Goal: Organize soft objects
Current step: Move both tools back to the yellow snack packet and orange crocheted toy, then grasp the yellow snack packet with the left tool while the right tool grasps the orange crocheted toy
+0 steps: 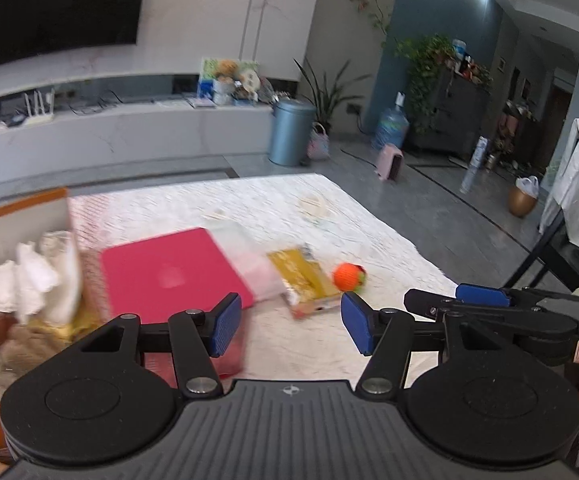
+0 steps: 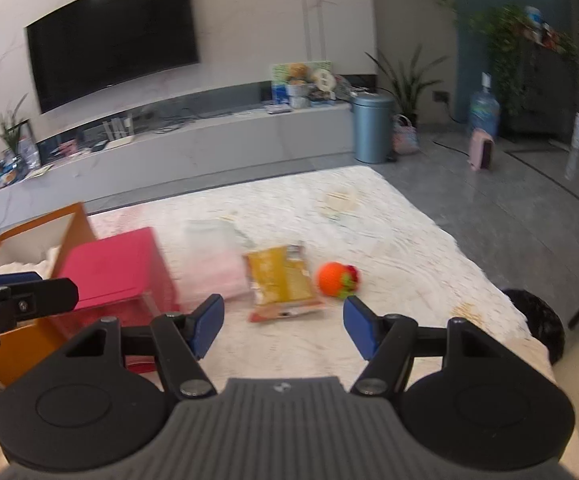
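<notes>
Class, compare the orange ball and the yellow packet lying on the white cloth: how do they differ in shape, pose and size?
Shape: the orange ball is round, while the yellow packet is flat and rectangular.
Pose: the ball stands up off the cloth; the packet lies flat on it.
Size: the ball covers less cloth than the packet.
Colour: the ball has red and green at one side; the packet has a pinkish bottom edge.
Shared: both rest beside each other on the cloth, ungripped.

Wall television [image 2: 113, 36], seemingly grey floor [image 2: 509, 208].

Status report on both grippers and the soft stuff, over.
Left gripper and right gripper open, empty. Orange plush ball loose on table; box holds cloths. Nothing blocking.
</notes>
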`<action>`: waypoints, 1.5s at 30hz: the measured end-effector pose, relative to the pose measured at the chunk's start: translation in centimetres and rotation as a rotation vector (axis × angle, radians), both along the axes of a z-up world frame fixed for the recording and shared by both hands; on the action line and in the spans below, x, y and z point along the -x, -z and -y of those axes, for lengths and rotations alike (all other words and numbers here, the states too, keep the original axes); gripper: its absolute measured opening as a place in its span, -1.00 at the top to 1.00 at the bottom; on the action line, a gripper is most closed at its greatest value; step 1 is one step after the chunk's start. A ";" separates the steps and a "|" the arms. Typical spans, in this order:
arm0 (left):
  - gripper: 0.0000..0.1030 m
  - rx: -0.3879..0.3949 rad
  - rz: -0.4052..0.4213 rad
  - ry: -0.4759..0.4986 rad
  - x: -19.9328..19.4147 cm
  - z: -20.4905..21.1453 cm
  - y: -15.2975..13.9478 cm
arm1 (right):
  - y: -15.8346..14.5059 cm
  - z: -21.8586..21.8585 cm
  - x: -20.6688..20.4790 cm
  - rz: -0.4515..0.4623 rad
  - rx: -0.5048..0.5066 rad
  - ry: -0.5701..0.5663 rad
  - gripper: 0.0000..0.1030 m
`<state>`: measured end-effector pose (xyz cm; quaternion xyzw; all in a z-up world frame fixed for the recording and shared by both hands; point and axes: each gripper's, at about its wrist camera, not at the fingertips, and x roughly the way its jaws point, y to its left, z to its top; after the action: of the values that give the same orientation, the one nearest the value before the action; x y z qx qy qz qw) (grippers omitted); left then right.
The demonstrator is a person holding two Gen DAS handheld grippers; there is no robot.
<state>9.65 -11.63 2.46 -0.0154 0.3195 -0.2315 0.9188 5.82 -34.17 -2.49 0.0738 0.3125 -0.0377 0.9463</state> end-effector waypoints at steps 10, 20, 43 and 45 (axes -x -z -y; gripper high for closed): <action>-0.32 0.015 -0.138 -0.014 -4.1 5.6 2.9 | 2.5 4.1 -3.1 -0.070 0.041 -0.019 -0.27; -0.37 -0.001 -0.253 -0.124 -9.1 9.9 7.3 | 4.9 7.0 -8.7 -0.182 0.086 -0.098 -0.25; -0.78 -0.113 -0.334 -0.231 -14.6 13.1 12.8 | 10.7 7.2 -16.8 -0.301 0.204 -0.383 -0.16; -0.78 -0.117 -0.335 -0.221 -14.7 13.2 13.2 | 11.0 7.1 -17.1 -0.303 0.202 -0.401 -0.16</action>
<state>24.40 -24.87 -10.71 -0.0354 0.4770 -0.1043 0.8719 22.91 -41.24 -13.46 -0.0909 0.4534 0.1088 0.8800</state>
